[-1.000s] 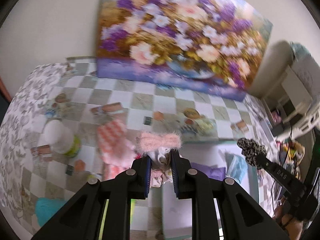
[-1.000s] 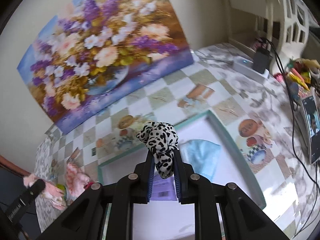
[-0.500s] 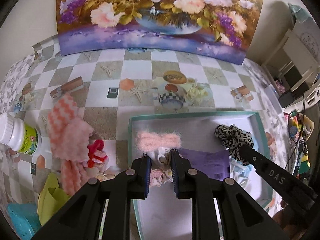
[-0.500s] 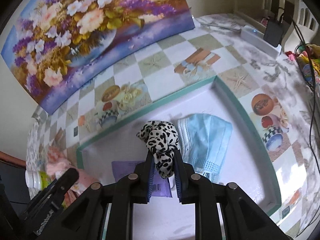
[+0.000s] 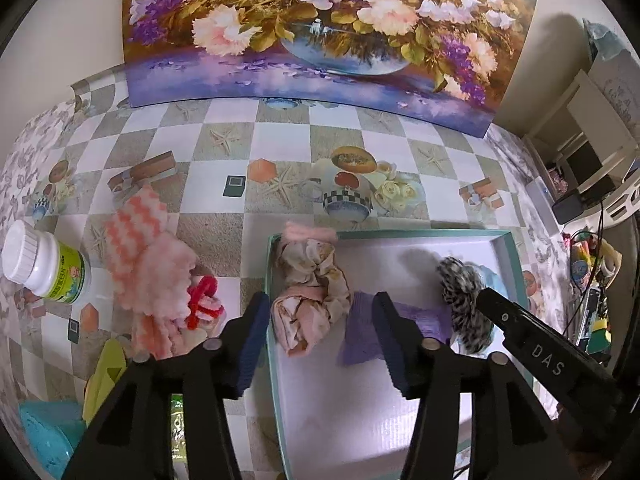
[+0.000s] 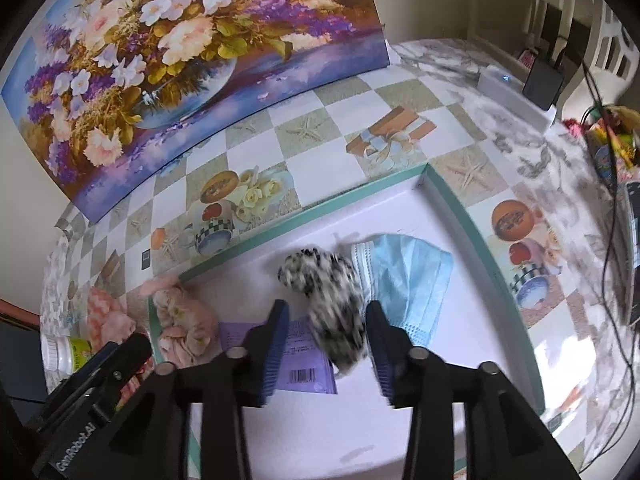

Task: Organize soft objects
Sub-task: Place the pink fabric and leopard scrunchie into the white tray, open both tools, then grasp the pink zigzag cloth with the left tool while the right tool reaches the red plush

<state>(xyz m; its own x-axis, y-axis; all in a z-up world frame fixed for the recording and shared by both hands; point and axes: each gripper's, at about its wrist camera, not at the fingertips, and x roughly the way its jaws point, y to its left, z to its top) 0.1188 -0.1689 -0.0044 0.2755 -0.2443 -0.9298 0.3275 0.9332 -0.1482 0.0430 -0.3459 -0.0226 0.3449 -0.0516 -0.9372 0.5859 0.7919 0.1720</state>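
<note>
A teal-rimmed white tray [image 5: 514,252] [image 6: 460,216] lies on the checkered table. My left gripper [image 5: 318,330] is open, and a pink floral scrunchie [image 5: 310,296] [image 6: 180,320] lies loose at the tray's left edge between its fingers. My right gripper [image 6: 326,334] is open, with a blurred black-and-white spotted scrunchie [image 6: 326,300] [image 5: 464,296] between its fingers, over the tray. A blue face mask [image 6: 412,276] and a purple packet [image 6: 300,364] [image 5: 368,336] lie in the tray.
Left of the tray lie a pink-and-white fluffy cloth [image 5: 148,264], a red tie [image 5: 204,300], a white bottle [image 5: 40,264], a yellow-green item [image 5: 106,372] and a teal object [image 5: 44,436]. A flower painting [image 5: 320,24] leans on the wall. Cables and clutter sit at right [image 6: 600,140].
Both grippers opened. The pink scrunchie dropped from the left gripper into the tray's left side; the spotted scrunchie left the right gripper's grip above the tray.
</note>
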